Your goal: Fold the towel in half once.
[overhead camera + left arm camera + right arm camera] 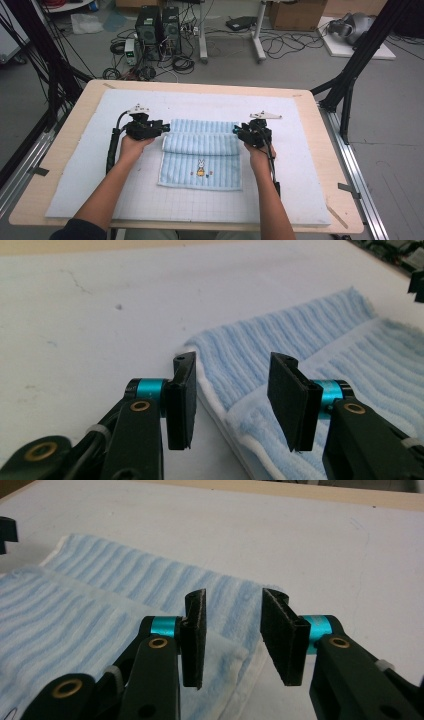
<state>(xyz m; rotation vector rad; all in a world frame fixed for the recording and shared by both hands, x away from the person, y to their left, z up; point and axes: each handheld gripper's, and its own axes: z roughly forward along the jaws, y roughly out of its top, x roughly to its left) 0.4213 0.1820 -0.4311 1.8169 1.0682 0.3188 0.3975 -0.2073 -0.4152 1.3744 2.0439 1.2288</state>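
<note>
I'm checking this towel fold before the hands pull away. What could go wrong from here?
1. The left gripper and right gripper stand open around the towel's folded edge; pulling back low might drag it open.
2. The folded flap sits loose and rounded, so it may spring back.

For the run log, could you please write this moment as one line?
towel: far part folded over | left gripper: open at fold's left end | right gripper: open at right end | mat

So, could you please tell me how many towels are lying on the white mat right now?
1. The blue striped towel lies mid-mat between the two grippers, its far part folded over toward the person. Nothing suggests a second one hidden beneath, though the fold covers part of it.
</note>
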